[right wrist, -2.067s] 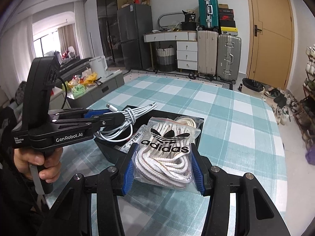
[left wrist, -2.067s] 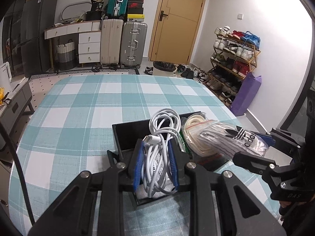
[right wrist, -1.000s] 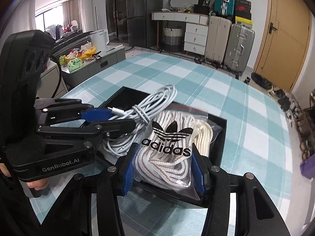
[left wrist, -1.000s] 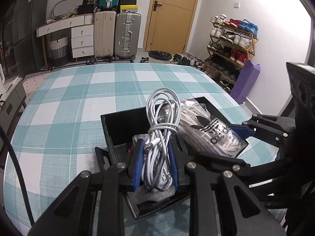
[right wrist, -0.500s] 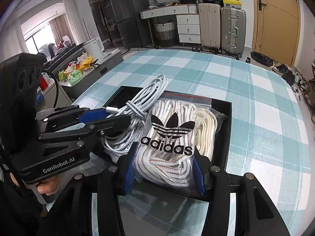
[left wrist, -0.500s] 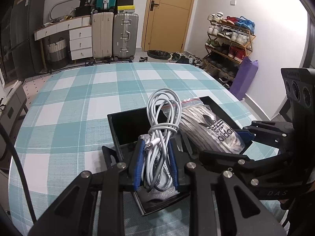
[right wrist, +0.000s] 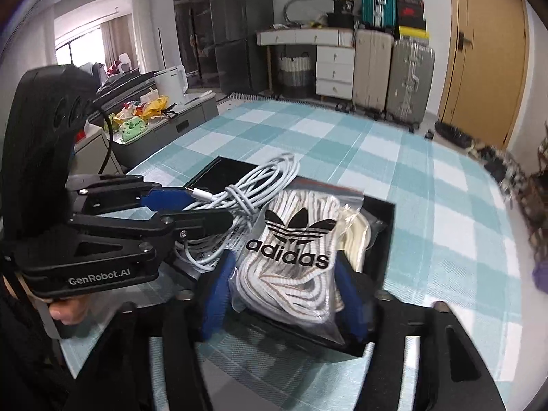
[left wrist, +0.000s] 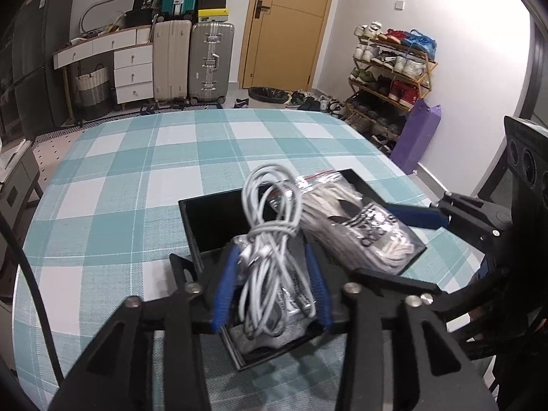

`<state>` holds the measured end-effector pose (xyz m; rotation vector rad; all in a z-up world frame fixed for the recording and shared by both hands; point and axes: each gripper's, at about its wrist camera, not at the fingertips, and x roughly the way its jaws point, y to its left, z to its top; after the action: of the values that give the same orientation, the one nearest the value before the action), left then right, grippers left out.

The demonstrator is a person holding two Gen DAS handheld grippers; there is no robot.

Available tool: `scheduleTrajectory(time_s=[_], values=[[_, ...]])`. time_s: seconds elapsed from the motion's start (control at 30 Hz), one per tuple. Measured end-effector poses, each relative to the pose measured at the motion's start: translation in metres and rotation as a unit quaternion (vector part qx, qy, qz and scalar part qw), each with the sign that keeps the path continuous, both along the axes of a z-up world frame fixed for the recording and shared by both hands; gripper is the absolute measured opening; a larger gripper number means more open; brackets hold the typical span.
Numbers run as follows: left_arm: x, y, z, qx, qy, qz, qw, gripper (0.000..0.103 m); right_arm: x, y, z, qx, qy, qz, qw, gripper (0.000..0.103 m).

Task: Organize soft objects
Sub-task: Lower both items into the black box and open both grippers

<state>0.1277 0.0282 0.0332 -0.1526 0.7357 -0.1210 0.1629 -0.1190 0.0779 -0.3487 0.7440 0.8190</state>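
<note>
A black open box (left wrist: 209, 219) (right wrist: 383, 212) sits on the teal checked tablecloth. My left gripper (left wrist: 270, 274) is open around a coiled white cable (left wrist: 270, 226) (right wrist: 246, 188) that lies in the box's near left part; its blue pads stand a little off the coil. My right gripper (right wrist: 286, 274) is open around a clear bag of white laces with an adidas logo (right wrist: 294, 257) (left wrist: 356, 229) that rests in the box's right part. Other bagged items lie under both, partly hidden.
The tablecloth (left wrist: 137, 178) stretches beyond the box. Suitcases (left wrist: 191, 61), a drawer unit and a door stand behind. A shoe rack (left wrist: 390, 78) is on the right. A low cabinet with clutter (right wrist: 144, 116) stands left of the table.
Both grippers lowered their loads into the box. The jaws of each have widened, so the cable coil and the lace bag now rest in the box.
</note>
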Motion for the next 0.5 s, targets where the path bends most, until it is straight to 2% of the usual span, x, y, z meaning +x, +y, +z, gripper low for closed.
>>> scheduleTrajectory(time_s=[0.03, 0.2, 0.23, 0.33, 0.43, 0.5], values=[[-0.001, 0.0, 0.001, 0.002, -0.002, 0.002, 1.0, 0.051, -0.002, -0.002, 0.002, 0.002, -0.007, 0.001, 1.0, 0.073], [-0.01, 0.003, 0.007, -0.001, -0.008, 0.008, 0.9999, 0.055, -0.007, -0.016, 0.011, 0.011, -0.019, -0.011, 1.0, 0.082], [-0.013, 0.003, 0.008, -0.003, -0.012, 0.007, 0.9999, 0.06, -0.009, -0.018, 0.012, 0.015, -0.021, -0.013, 1.0, 0.086], [-0.023, 0.005, 0.014, -0.002, -0.028, 0.017, 0.9995, 0.096, -0.013, -0.026, 0.016, 0.025, -0.027, -0.02, 0.999, 0.096], [-0.034, 0.008, 0.019, -0.01, -0.048, 0.023, 0.9985, 0.1, -0.02, -0.036, 0.019, 0.045, -0.048, -0.036, 0.997, 0.102], [-0.039, 0.009, 0.019, -0.011, -0.052, 0.028, 0.9982, 0.103, -0.024, -0.042, 0.02, 0.063, -0.055, -0.04, 0.996, 0.102]])
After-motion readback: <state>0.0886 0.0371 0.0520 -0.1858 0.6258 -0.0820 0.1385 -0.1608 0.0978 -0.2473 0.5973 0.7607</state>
